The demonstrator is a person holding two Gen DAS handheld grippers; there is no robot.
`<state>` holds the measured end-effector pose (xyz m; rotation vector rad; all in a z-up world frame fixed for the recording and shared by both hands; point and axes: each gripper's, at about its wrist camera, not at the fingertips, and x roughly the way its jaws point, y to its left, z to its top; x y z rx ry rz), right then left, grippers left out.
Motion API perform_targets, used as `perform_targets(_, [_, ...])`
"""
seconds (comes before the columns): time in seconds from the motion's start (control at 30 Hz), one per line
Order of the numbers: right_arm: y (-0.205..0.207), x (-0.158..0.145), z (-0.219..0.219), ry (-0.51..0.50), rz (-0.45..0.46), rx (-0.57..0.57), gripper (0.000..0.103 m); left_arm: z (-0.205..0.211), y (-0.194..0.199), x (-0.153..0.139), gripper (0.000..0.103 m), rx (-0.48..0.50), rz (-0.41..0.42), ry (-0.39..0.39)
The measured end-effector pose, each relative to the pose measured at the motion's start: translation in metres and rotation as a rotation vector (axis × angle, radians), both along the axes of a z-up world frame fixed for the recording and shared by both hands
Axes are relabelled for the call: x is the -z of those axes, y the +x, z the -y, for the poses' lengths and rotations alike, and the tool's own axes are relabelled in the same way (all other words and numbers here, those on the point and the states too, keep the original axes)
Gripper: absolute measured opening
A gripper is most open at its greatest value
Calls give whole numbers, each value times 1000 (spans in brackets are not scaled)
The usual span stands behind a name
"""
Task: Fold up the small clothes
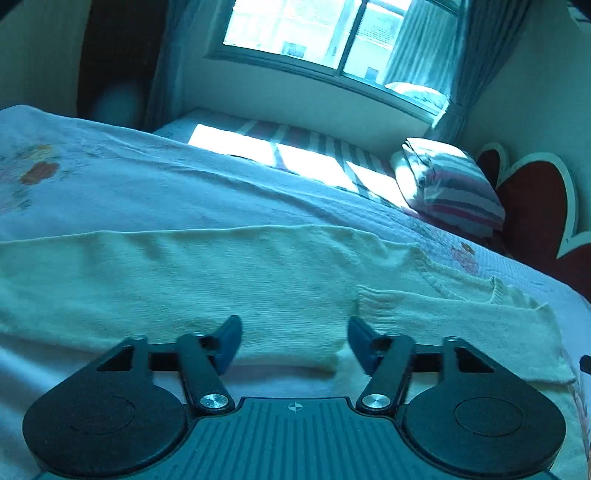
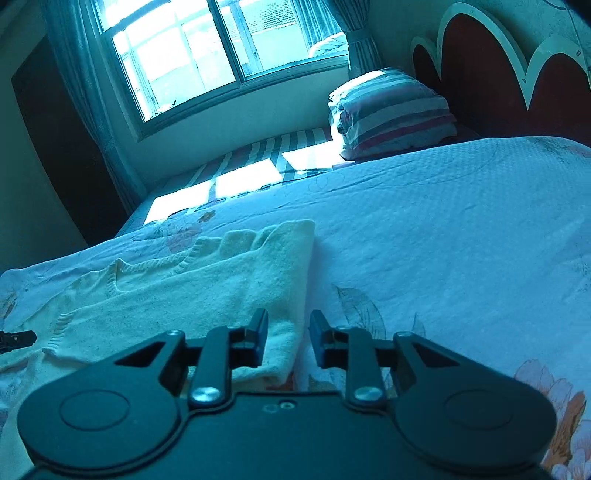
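A cream knitted sweater point(image 1: 221, 280) lies flat on the floral bedspread point(image 1: 147, 192), folded lengthwise, its ribbed edge and neckline to the right. My left gripper point(image 1: 293, 341) is open and empty, its blue pads low over the sweater's near edge. In the right wrist view the sweater point(image 2: 207, 291) lies left of centre. My right gripper point(image 2: 288, 338) is open and empty at the sweater's near right corner, left pad over the cloth, right pad over the bedspread point(image 2: 443, 229).
A striped pillow point(image 1: 450, 184) point(image 2: 391, 110) lies by the red heart-shaped headboard point(image 1: 535, 206) point(image 2: 491, 66). A striped sheet with sun patches point(image 2: 243, 177) runs under the window point(image 1: 314, 29). The other gripper's tip point(image 2: 16, 338) shows at the left edge.
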<state>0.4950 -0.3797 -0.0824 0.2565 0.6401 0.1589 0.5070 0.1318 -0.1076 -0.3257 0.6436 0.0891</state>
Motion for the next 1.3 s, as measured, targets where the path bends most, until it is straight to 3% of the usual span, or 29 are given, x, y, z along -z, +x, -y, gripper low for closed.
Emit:
perform_targets(0.07, [-12, -2, 8, 18, -5, 7, 27, -34, -29, 2, 76, -86, 30, -35])
perform_targets(0.2, [-35, -5, 16, 7, -14, 35, 27, -122, -83, 18, 76, -320, 79, -190])
perform_targets(0.3, [-52, -3, 18, 9, -29, 80, 28, -173, -113, 29, 76, -446, 171, -296])
perform_targets(0.4, [-65, -3, 13, 12, -59, 137, 28, -211, -124, 39, 76, -488, 216, -378])
perform_targets(0.5, [-75, -6, -1, 5, -68, 164, 29, -239, -120, 57, 76, -513, 165, -461])
perform_targets(0.57, [-79, -11, -15, 13, -66, 164, 30, -253, -119, 70, 76, -532, 182, -526])
perform_targets(0.63, [-80, -18, -31, 8, -54, 160, 31, -266, -121, 79, 66, -537, 207, -581])
perform_targets(0.97, [-86, -34, -75, 5, -21, 171, 34, -306, -92, 91, 60, -480, 205, -625])
perform_targets(1.17, [-89, -26, -84, 12, -41, 201, 34, -293, -64, 88, 56, -436, 157, -521])
perform_targets(1.2, [-89, -24, -84, 15, -46, 212, 34, -291, -58, 86, 46, -441, 146, -494])
perform_targets(1.23, [-89, -22, -83, 23, -53, 225, 34, -292, -53, 86, 15, -454, 120, -467])
perform_targets(1.27, [-89, -20, -82, 34, -59, 238, 34, -294, -50, 88, 2, -465, 96, -470])
perform_targets(1.3, [-89, -19, -80, 46, -62, 252, 34, -298, -47, 92, 2, -477, 101, -502])
